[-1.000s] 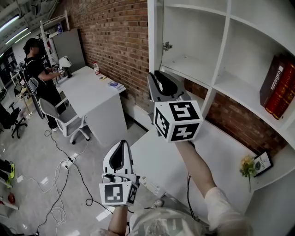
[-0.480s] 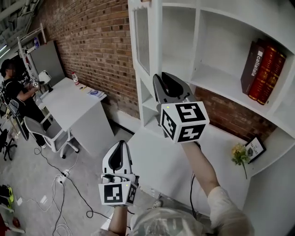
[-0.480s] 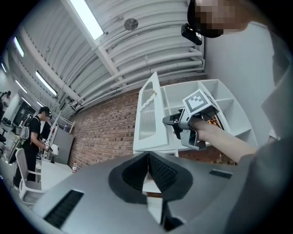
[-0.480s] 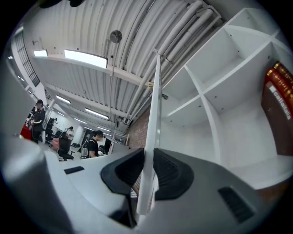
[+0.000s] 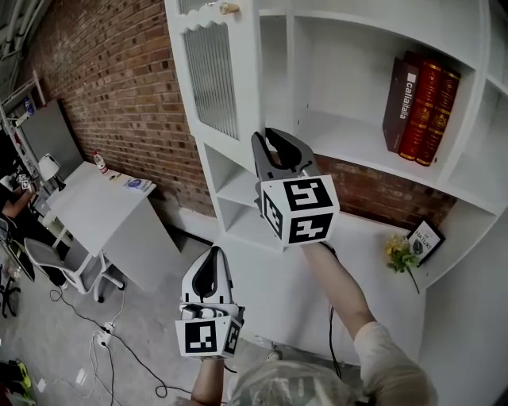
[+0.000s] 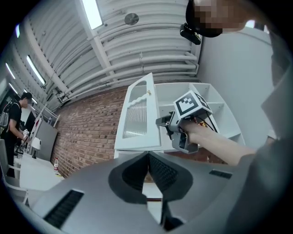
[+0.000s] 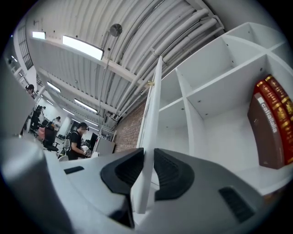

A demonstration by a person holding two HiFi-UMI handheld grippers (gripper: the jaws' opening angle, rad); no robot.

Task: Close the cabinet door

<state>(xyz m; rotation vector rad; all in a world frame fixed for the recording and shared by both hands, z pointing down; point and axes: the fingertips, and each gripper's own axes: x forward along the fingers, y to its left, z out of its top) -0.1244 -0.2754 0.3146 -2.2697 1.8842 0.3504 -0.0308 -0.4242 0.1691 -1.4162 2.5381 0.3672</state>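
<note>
Right gripper [image 5: 275,147] raised, jaws clamped on edge of white cabinet door [image 5: 213,79], below brass knob [image 5: 228,9]. Door partly open, at left end of white shelf unit [image 5: 341,131]. Left gripper [image 5: 208,273] low, near, jaws together, nothing between. Red books [image 5: 419,99] on right shelf.

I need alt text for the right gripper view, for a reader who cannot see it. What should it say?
The right gripper grips the thin edge of a white cabinet door, seen edge-on between its dark jaws. At right are open white shelves holding red and brown books; far left, a person stands under ceiling lights.
</note>
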